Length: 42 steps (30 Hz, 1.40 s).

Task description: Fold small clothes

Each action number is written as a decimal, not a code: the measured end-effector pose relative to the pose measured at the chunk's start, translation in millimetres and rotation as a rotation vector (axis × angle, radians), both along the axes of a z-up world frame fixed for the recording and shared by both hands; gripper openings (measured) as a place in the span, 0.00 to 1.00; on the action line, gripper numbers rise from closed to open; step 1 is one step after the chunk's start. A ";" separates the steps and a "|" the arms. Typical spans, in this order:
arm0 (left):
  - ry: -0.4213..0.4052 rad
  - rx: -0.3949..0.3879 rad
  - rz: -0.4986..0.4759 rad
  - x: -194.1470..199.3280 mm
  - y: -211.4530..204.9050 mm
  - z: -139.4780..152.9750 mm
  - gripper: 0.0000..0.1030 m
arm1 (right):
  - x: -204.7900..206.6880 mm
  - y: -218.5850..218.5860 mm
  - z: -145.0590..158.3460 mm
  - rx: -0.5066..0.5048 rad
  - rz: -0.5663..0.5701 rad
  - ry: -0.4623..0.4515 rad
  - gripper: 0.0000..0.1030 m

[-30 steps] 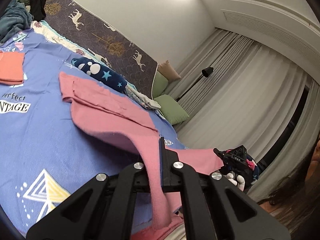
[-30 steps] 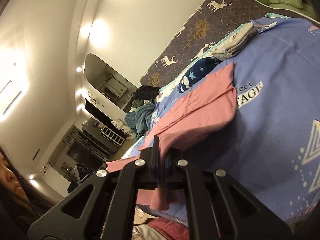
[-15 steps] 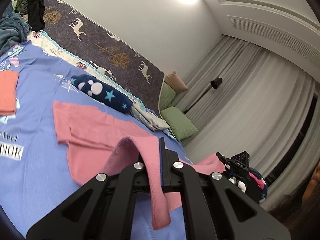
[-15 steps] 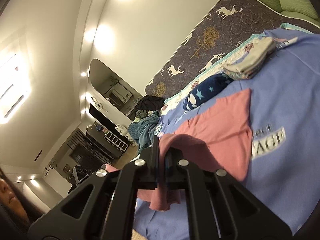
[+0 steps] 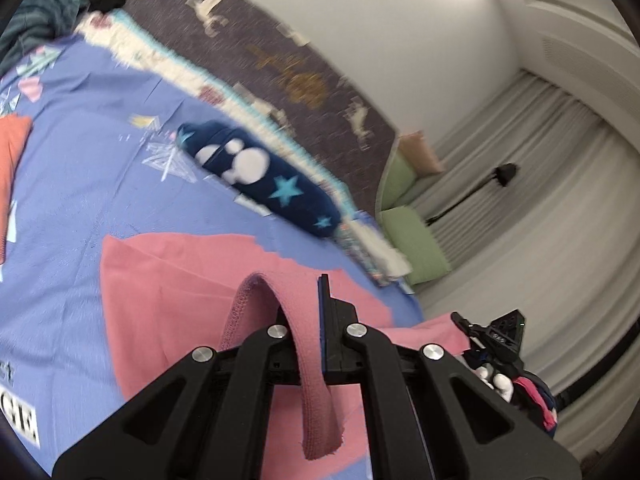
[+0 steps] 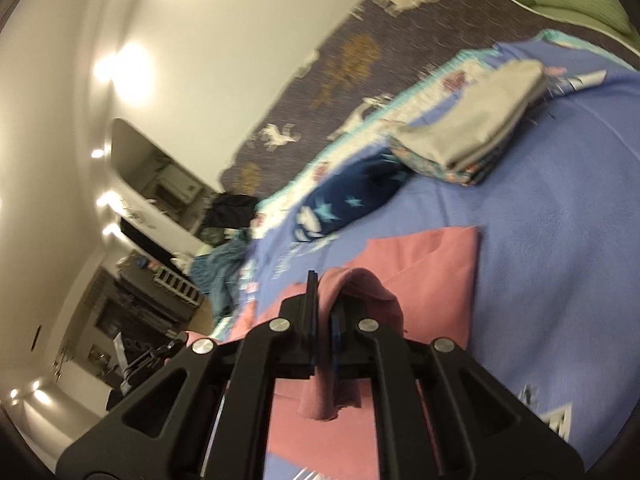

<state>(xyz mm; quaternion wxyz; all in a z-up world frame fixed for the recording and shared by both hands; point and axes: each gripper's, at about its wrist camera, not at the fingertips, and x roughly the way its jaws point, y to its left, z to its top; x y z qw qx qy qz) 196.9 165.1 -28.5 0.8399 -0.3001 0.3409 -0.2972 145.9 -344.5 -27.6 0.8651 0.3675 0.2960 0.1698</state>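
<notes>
While clamped tight on a hem of the pink garment (image 5: 168, 292), left gripper (image 5: 316, 320) low over the blue bedspread (image 5: 92, 184) — fabric looped over one finger and hanging between the black arms. Rest of that garment spread flat on the bedspread ahead. Further left, an orange cloth (image 5: 12, 152) at the frame edge. Beyond the pink cloth, a navy star-print roll (image 5: 260, 176); just right of it, a folded stack (image 6: 472, 136) near the patterned headboard (image 5: 296, 64). Green cushions (image 5: 416, 240) and pale curtains (image 5: 540, 184) further right. At far right, right gripper (image 6: 324, 312) clenched on another fold of the same garment — cloth bunched over its fingers.
</notes>
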 end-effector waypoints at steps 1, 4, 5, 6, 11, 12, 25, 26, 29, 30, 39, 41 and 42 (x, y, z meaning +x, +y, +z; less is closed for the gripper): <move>0.032 0.009 0.005 15.7 -2.8 -10.9 0.01 | 13.4 -0.9 -8.4 -0.001 -0.008 0.028 0.06; 0.105 0.042 0.034 49.6 -6.7 -40.1 0.01 | 50.0 -1.2 -34.6 -0.028 -0.011 0.103 0.08; 0.130 0.045 0.039 57.0 -7.6 -48.9 0.01 | 57.4 -1.1 -41.9 -0.047 -0.010 0.126 0.09; 0.157 0.048 0.046 61.9 -7.4 -57.1 0.01 | 64.8 0.3 -51.4 -0.068 -0.008 0.161 0.14; 0.165 0.059 0.022 54.2 -3.4 -68.2 0.16 | 66.4 -5.4 -77.0 -0.076 0.012 0.235 0.25; 0.157 0.068 0.013 49.9 -3.1 -66.0 0.17 | 63.5 -6.5 -75.5 -0.083 0.014 0.231 0.29; 0.128 0.094 -0.043 29.2 -6.9 -57.0 0.01 | 25.6 9.3 -48.5 -0.203 0.082 0.183 0.05; 0.114 0.069 -0.040 30.1 -6.1 -51.0 0.01 | 25.8 8.3 -44.3 -0.184 0.077 0.168 0.04; 0.091 0.024 -0.026 42.3 -6.0 -36.9 0.01 | 37.4 1.7 -27.5 -0.119 0.048 0.120 0.04; 0.088 0.016 -0.012 51.3 -6.7 -32.1 0.01 | 45.7 -1.5 -21.2 -0.108 0.026 0.104 0.04; 0.094 0.152 0.111 109.0 -15.4 -35.5 0.42 | 97.7 -15.0 -34.4 -0.183 -0.092 0.151 0.32; 0.061 0.214 0.099 101.9 -16.1 -33.2 0.48 | 90.8 -10.5 -37.6 -0.265 -0.072 0.145 0.38; 0.065 0.252 0.086 100.9 -18.4 -35.0 0.49 | 89.5 -9.4 -39.6 -0.294 -0.064 0.147 0.39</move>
